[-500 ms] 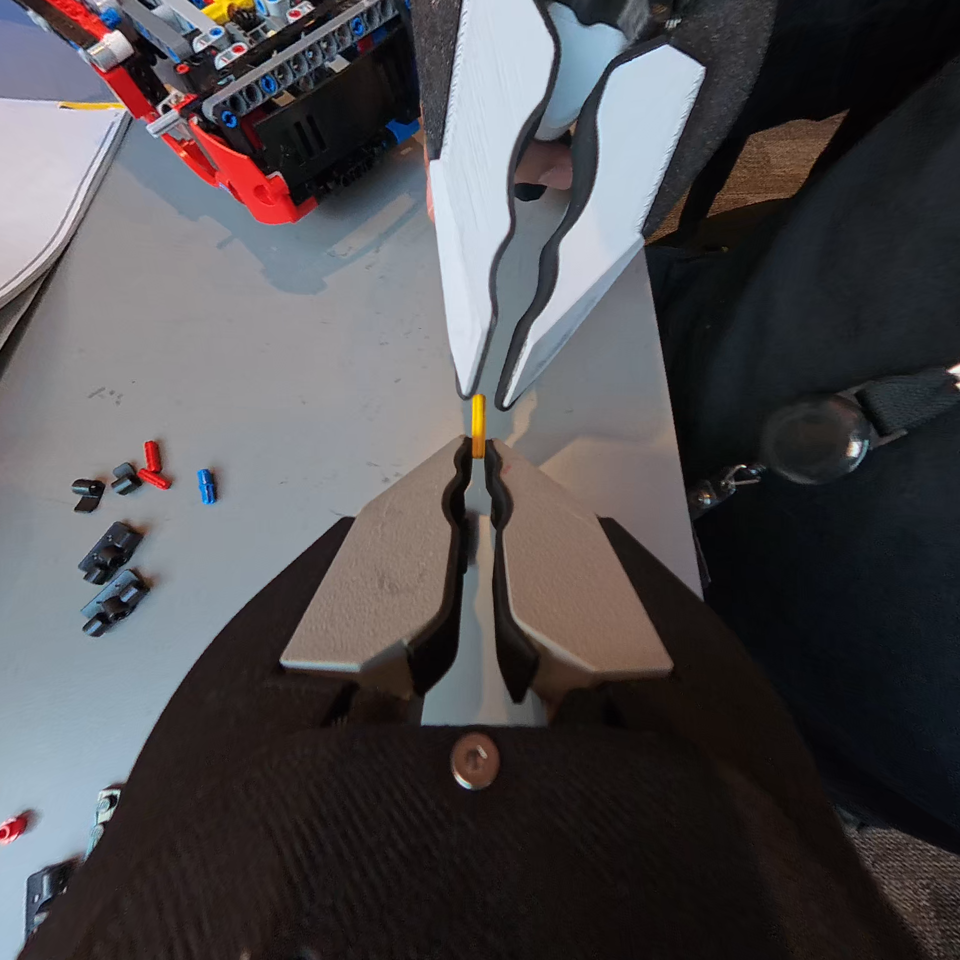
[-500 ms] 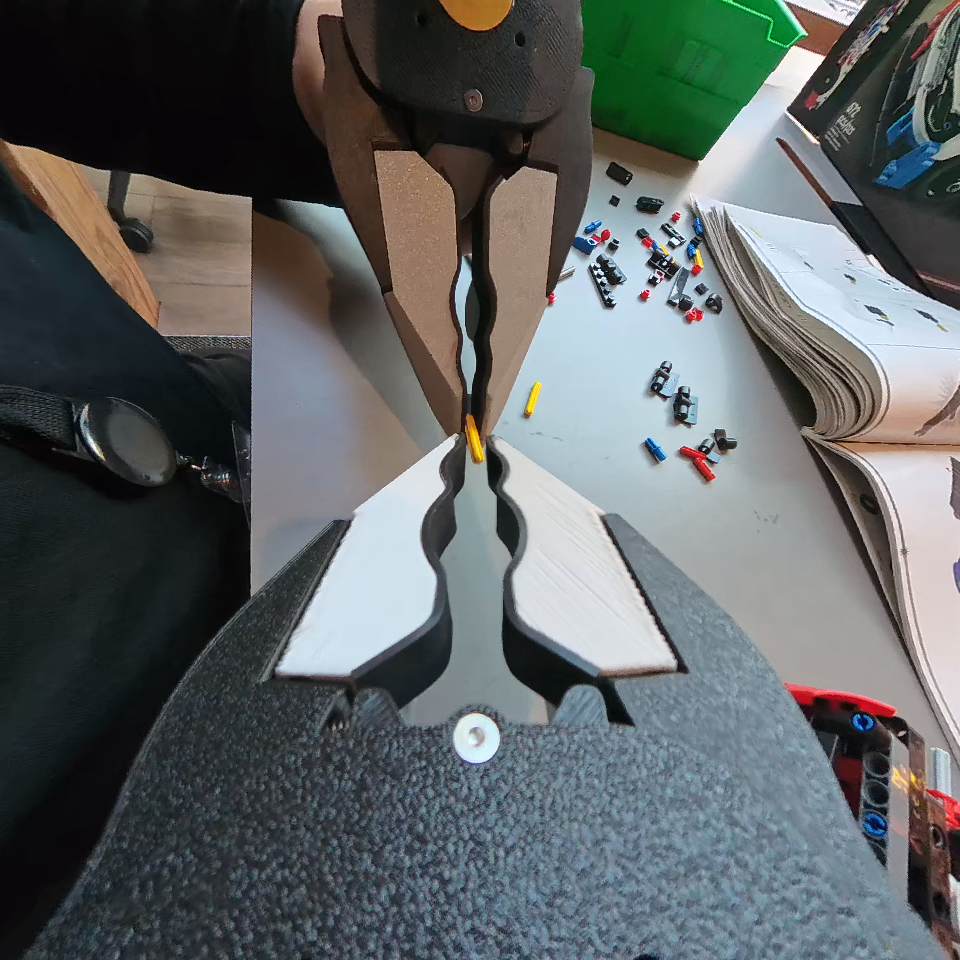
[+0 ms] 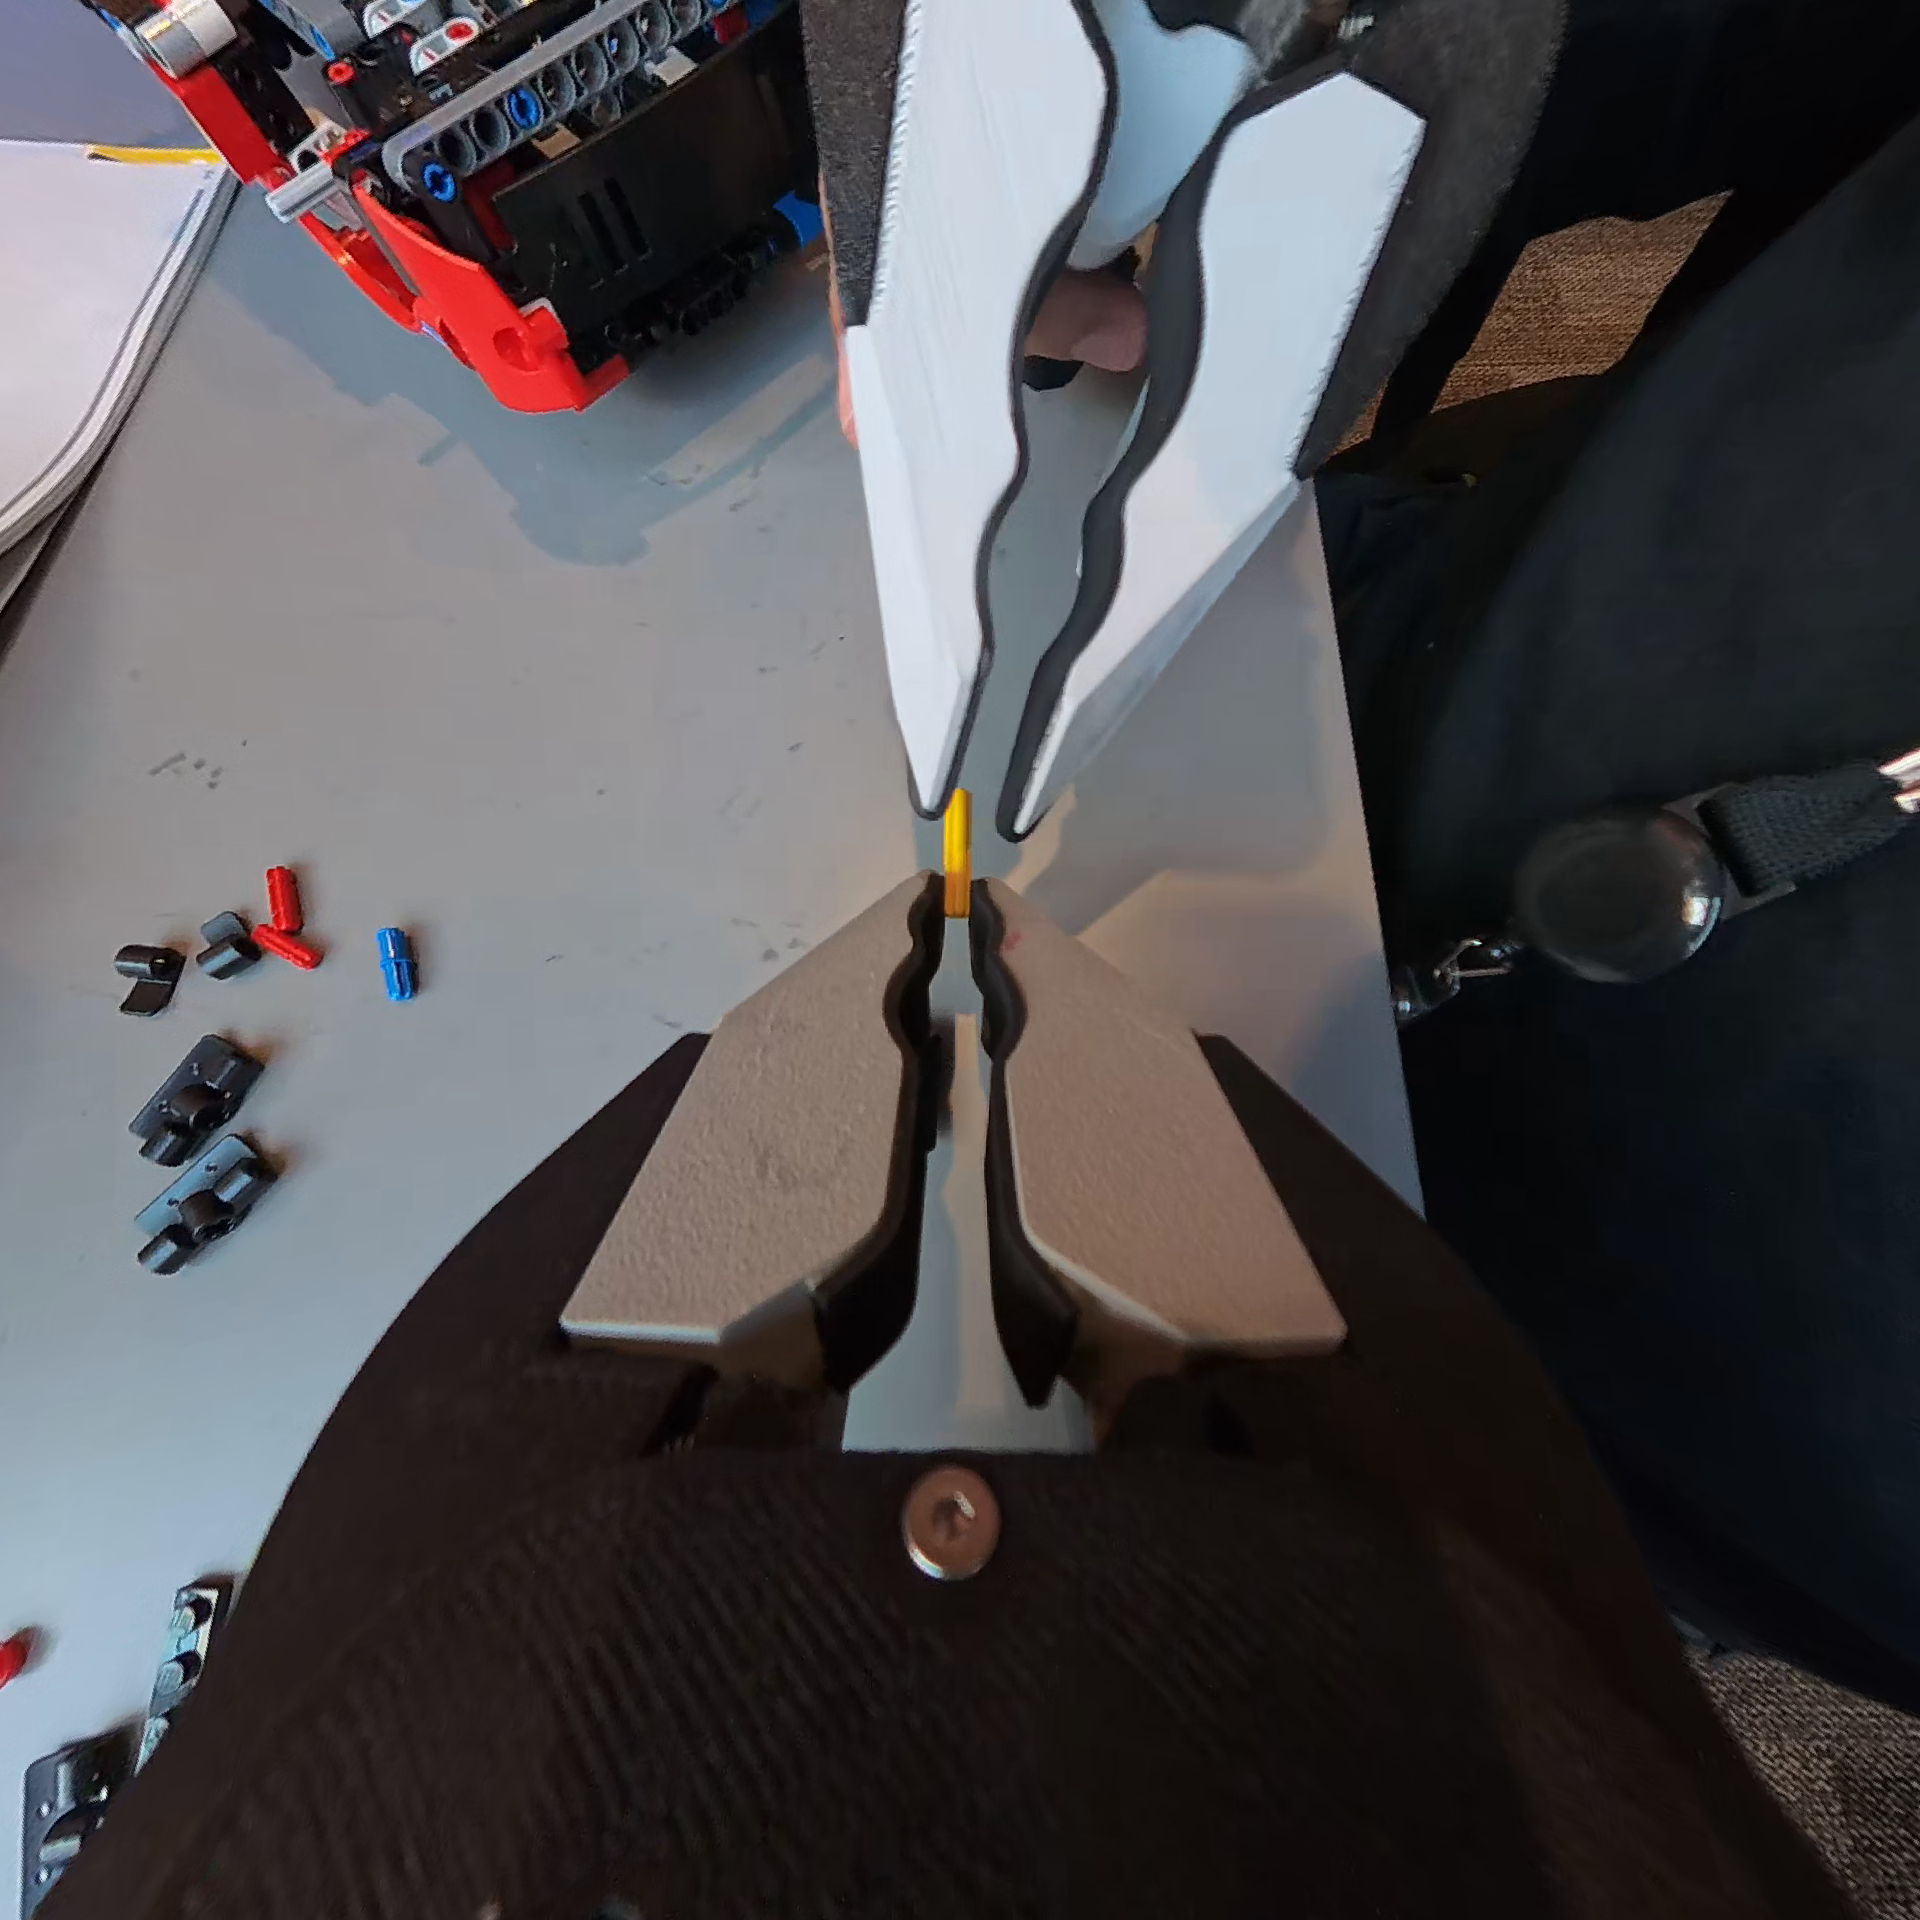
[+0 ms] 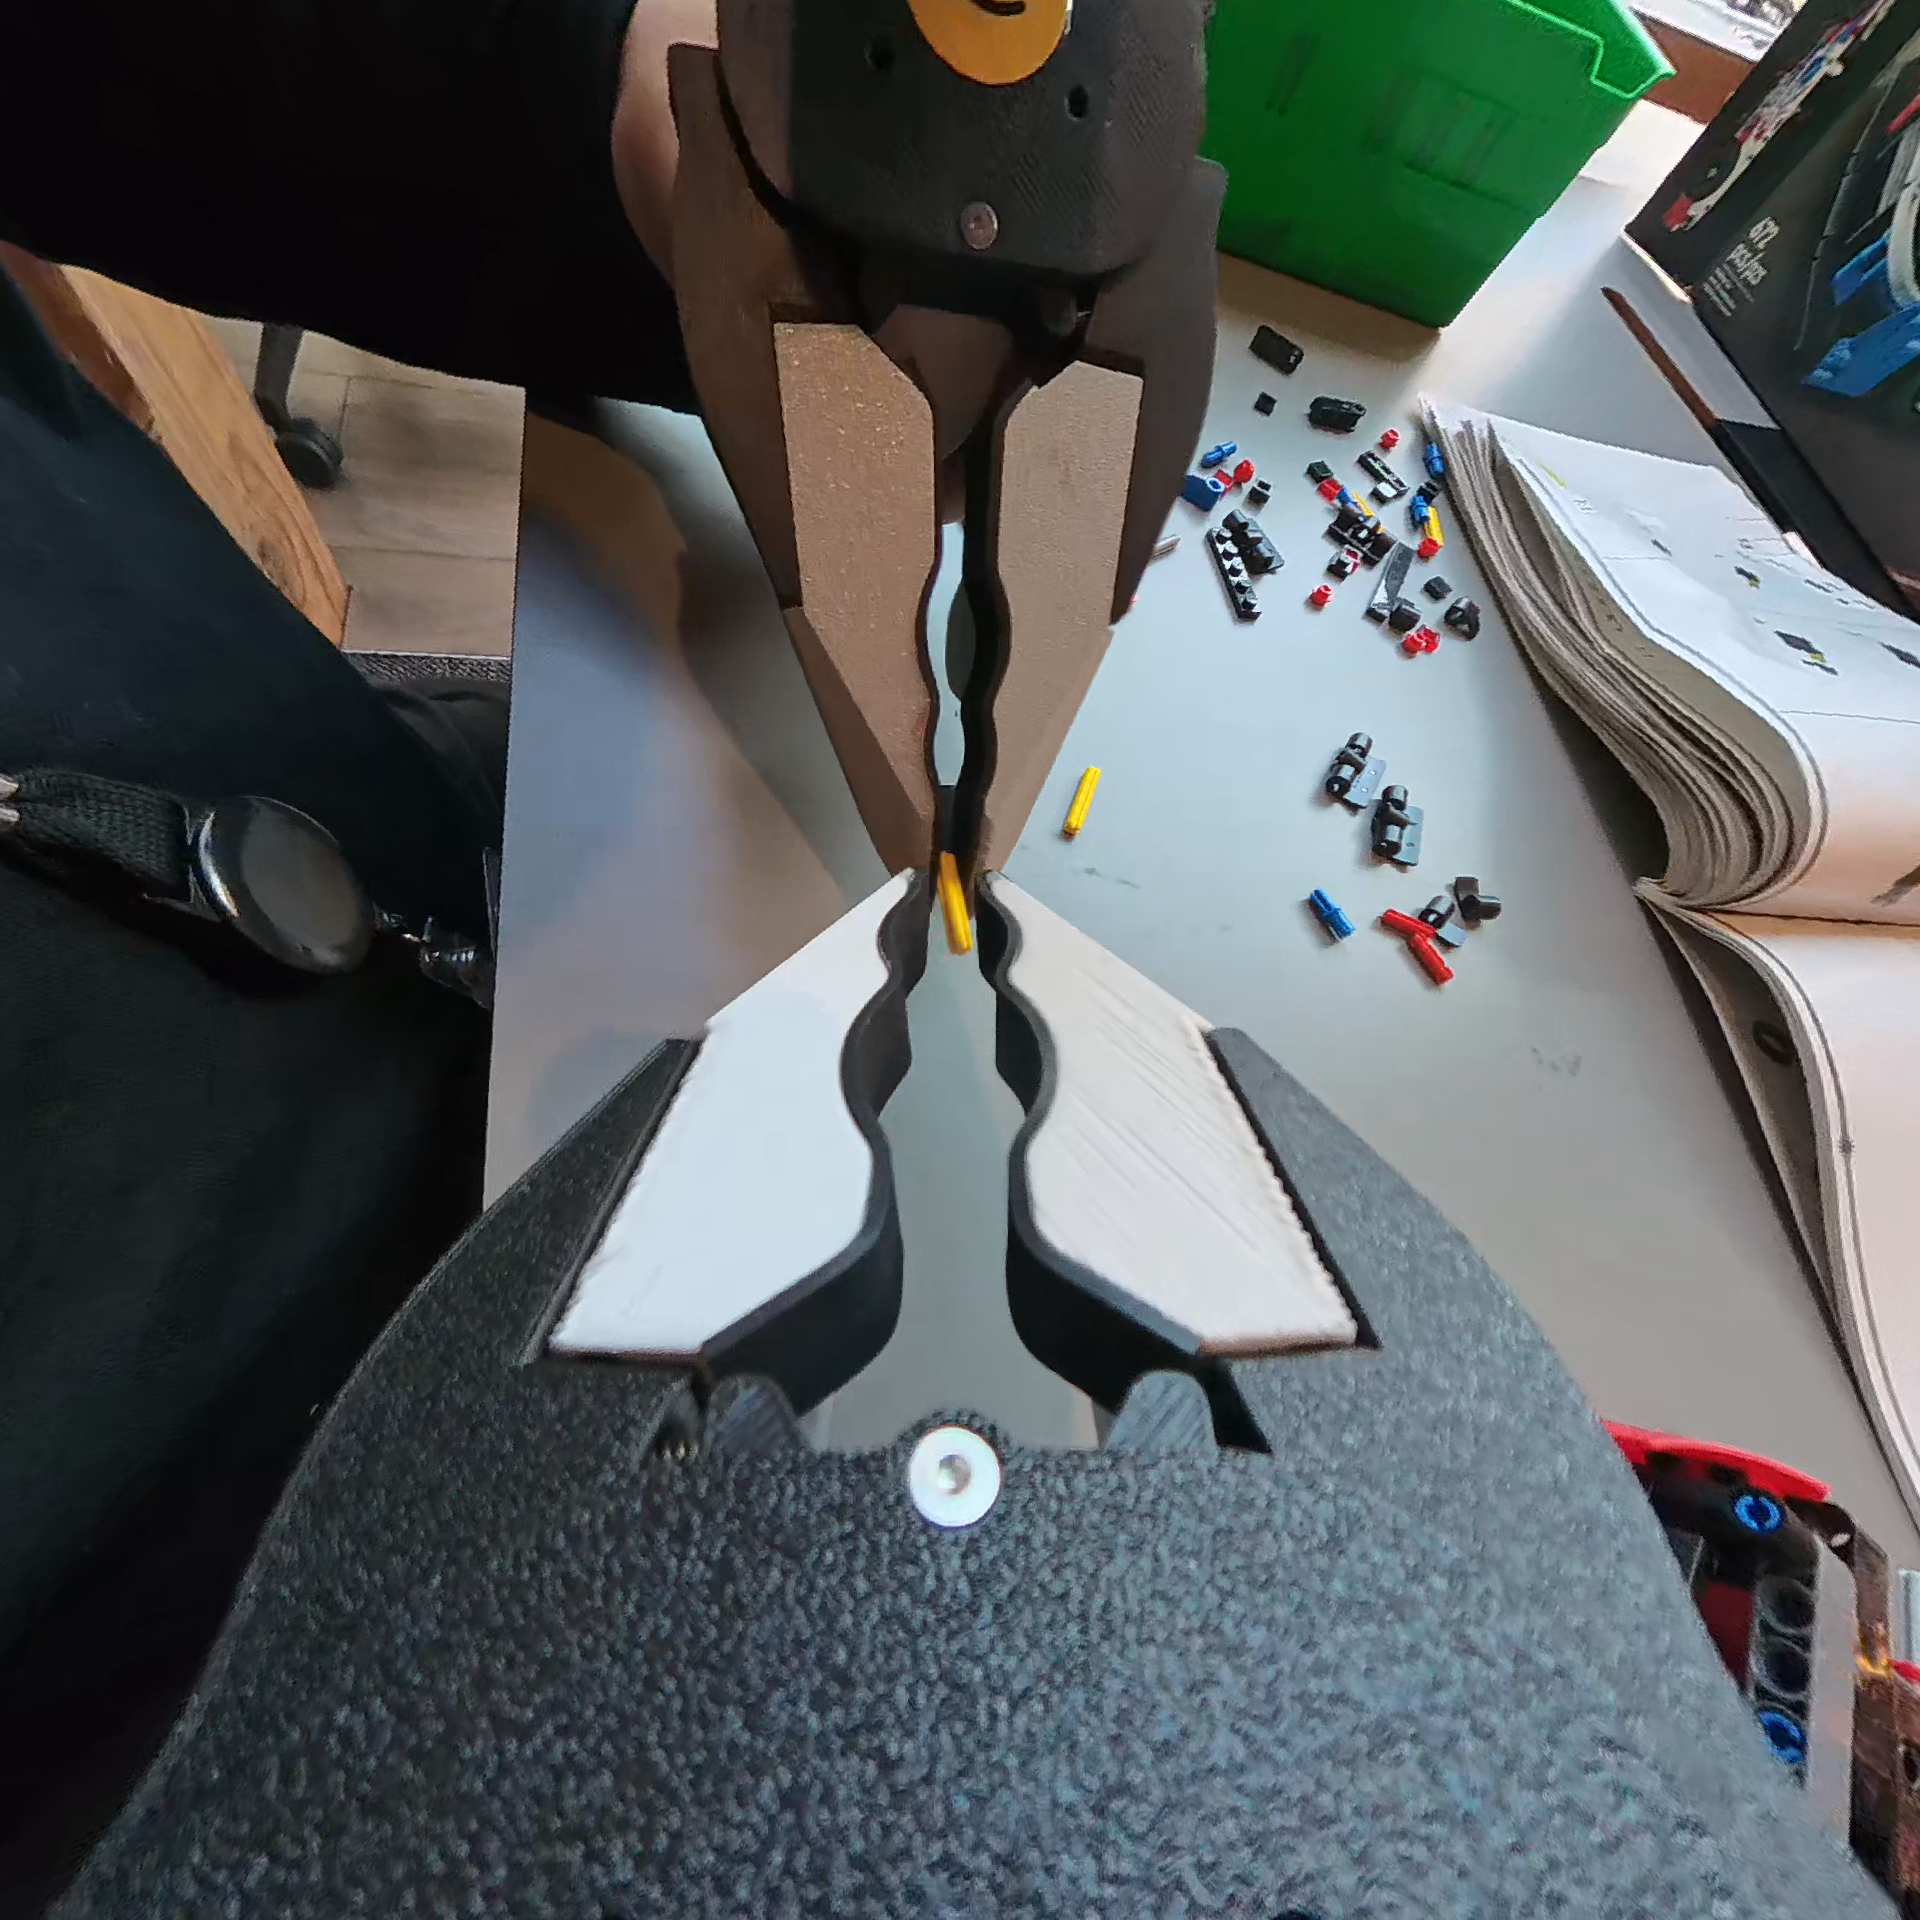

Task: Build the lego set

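Item: yellow pin, short and slim, held above the near edge of the grey tabletop. My left gripper has its tan fingers pinched shut on one end of it. My right gripper faces it tip to tip; its white fingers stand slightly apart around the pin's free end, one fingertip just beside it, contact not certain.

Item: partly built red and black model, far left on the tabletop in my left wrist view.

Item: second yellow pin, lying loose on the tabletop.

Item: scattered small parts, black, red and blue, spread near the open instruction booklet.

Item: green bin, behind the loose parts.
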`<state>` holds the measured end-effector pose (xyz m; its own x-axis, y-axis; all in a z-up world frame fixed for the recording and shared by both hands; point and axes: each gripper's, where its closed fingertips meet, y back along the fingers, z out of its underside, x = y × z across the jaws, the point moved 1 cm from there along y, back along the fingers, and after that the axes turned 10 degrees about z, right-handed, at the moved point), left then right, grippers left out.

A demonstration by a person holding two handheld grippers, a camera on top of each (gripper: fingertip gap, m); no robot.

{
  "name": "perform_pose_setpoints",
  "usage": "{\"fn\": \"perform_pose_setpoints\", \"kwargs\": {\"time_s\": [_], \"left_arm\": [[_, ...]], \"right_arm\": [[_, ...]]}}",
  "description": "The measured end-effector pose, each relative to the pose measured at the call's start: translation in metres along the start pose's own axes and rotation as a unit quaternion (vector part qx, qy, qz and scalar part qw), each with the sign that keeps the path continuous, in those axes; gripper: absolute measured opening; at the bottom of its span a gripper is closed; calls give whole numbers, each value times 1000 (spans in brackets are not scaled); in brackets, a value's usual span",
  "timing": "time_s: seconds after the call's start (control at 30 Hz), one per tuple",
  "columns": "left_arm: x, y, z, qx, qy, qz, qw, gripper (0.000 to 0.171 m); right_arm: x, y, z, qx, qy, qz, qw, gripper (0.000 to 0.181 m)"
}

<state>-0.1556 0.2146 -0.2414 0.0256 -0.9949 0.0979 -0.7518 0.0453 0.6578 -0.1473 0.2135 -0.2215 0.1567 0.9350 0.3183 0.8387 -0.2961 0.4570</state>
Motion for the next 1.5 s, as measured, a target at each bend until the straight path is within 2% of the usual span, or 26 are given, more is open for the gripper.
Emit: {"fn": "perform_pose_setpoints", "kwargs": {"time_s": [0.6,0.7,0.8,1.07,1.2,1.33,1.5], "left_arm": [[8,2,-2,24,-2,21,1000,2],[2,12,7,2,10,-5,1000,10],[-6,23,25,-45,11,-39,998,19],[-7,11,37,-80,9,-21,997,19],[-7,8,37,-78,8,-10,997,14],[5,1,33,-62,18,14,998,14],[29,-20,18,-50,-25,42,998,13]], "right_arm": [[-8,-3,4,-8,13,-12,1000,5],[-5,-7,11,-28,-2,-12,1000,5],[-1,-11,21,-51,-25,-9,998,4],[2,-21,26,-81,-41,-19,996,4],[-1,-25,28,-98,-42,-34,994,4],[-14,-10,25,-99,-51,-38,993,4],[-31,15,30,-102,-83,-22,991,4]]}}
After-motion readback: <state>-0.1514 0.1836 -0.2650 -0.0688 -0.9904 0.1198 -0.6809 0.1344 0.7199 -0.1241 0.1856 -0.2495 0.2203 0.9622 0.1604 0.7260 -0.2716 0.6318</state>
